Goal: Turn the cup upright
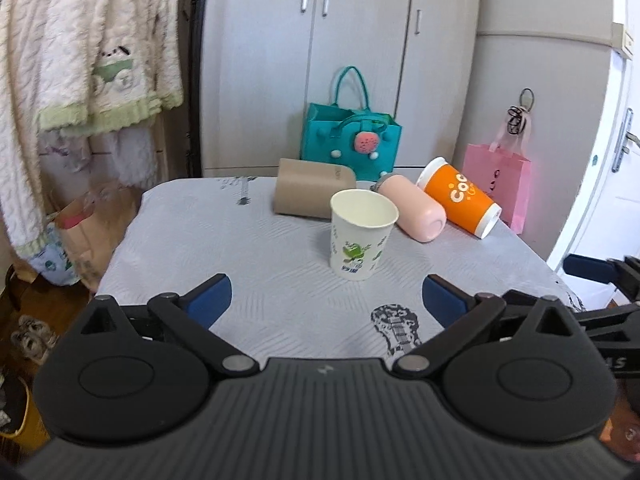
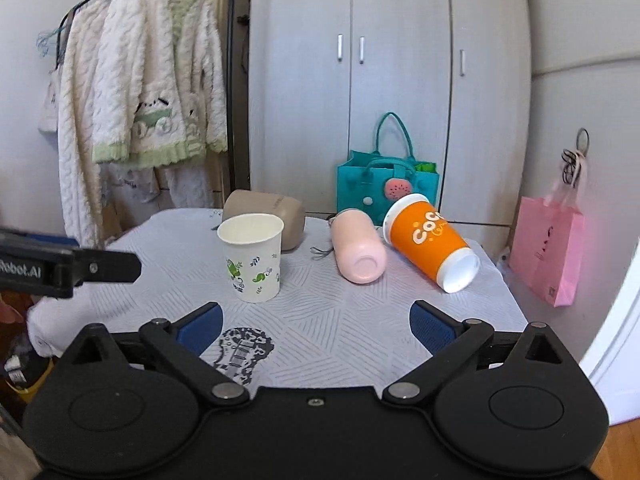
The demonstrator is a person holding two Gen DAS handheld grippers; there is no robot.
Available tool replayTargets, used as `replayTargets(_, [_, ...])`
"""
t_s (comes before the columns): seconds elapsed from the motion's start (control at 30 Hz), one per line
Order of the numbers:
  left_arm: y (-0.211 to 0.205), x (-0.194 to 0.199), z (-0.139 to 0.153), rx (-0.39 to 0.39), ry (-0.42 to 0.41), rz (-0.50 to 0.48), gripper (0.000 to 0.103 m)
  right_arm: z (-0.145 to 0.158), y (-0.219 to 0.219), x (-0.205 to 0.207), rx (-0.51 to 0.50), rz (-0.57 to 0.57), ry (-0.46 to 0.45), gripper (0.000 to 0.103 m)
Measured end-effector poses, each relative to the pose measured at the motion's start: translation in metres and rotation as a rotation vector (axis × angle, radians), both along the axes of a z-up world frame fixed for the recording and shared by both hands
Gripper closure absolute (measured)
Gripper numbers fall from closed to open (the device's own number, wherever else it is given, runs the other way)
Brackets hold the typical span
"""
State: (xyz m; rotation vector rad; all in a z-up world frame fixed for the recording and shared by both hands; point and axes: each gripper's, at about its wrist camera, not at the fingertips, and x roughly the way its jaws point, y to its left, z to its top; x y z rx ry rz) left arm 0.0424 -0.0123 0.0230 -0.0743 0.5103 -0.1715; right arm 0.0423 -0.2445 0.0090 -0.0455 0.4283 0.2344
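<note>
bright even daylight, soft shadows; fisheye-bent edges, dark corners, sharp centre

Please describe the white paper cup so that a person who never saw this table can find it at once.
On the grey patterned table, look in front of the row of lying containers: the tan one, the pink bottle and the orange cup. The white paper cup alone stands upright, mouth open upward, with green leaf prints.

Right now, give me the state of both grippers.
Left gripper: jaws open, holding nothing, short of the paper cup.
Right gripper: jaws open, holding nothing, above the table.
</note>
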Motion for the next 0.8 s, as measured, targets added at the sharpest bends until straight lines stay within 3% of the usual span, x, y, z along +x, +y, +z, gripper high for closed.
replayTargets(0.27, [0.001, -0.02, 0.008, 0.048, -0.042, 0.068, 0.0, 0.006, -0.001, -0.024, -0.002, -0.017, -0.046, 0.002])
replayTargets(0.8, [0.002, -0.038, 0.009, 0.025, -0.055, 0.082, 0.0, 0.003, 0.012, -0.038, -0.014, -0.071, -0.075, 0.002])
